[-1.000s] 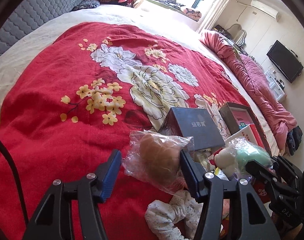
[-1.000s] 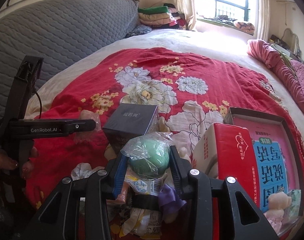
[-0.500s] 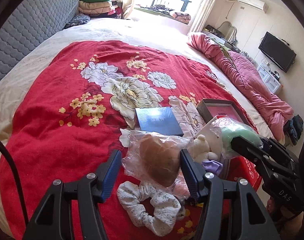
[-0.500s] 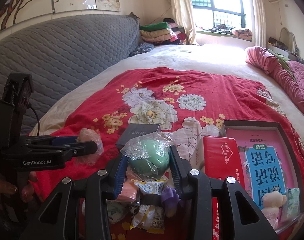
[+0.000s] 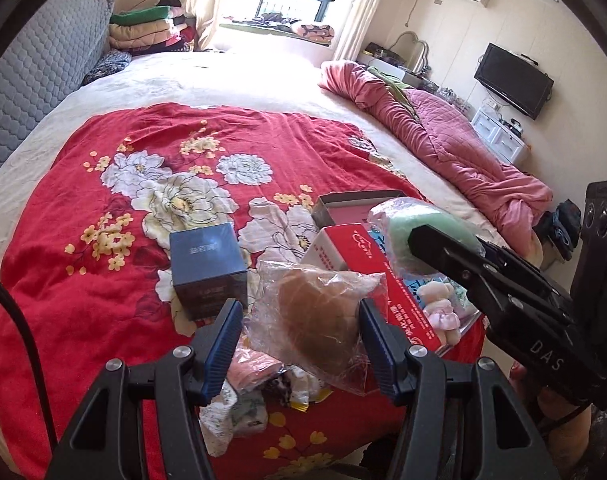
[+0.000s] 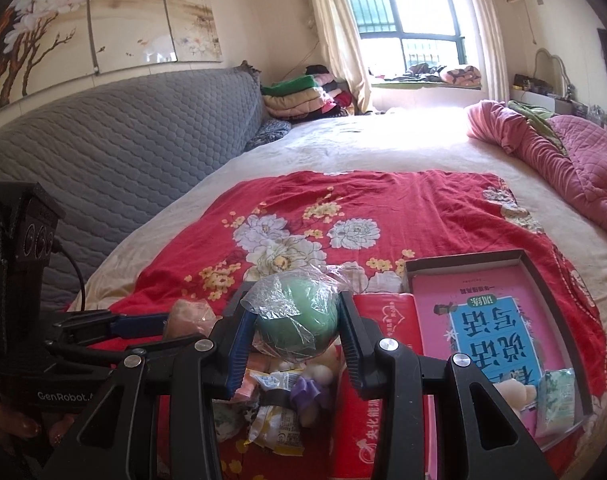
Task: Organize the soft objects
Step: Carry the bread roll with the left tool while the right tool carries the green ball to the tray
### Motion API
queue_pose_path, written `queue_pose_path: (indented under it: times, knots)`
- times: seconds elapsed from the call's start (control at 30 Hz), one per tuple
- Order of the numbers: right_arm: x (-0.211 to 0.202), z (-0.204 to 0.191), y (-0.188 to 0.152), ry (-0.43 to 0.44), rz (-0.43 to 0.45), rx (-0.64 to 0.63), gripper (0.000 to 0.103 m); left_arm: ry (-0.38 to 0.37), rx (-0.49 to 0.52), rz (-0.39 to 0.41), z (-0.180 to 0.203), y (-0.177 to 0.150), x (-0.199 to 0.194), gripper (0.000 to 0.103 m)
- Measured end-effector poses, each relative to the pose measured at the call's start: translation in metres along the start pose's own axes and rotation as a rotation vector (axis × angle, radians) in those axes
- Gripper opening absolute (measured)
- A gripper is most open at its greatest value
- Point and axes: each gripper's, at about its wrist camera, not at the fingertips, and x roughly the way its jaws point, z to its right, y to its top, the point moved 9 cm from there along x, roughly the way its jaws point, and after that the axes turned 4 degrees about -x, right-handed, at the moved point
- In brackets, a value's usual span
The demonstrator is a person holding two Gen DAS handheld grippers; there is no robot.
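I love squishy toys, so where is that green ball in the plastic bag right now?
The green ball sits squeezed between the right gripper's fingers, lifted above the pile of small toys, left of the red box.

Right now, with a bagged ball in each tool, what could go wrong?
1. The left tool grips the brown ball through loose plastic, so it might slip out.
2. The green ball in the right tool hangs over the red box and could snag it.

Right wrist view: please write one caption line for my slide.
Right gripper clamps a green soft ball in clear plastic wrap above a red floral blanket, beside a red carton.
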Motion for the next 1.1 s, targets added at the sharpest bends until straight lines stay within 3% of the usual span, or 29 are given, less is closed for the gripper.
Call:
queue_pose_path:
  times: [0.7, 1.1]
  knots:
    - [-0.085, 0.106, 0.016, -0.146, 0.131, 0.164, 0.041, -0.084, 0.17, -0.012, 0.114, 0.017, 0.004, 0.059]
    - [-0.117, 0.17, -0.007, -0.246, 0.148, 0.249, 0.041, -0.078, 0.241, -0.053, 0.149, 0.016, 0.033, 0.059]
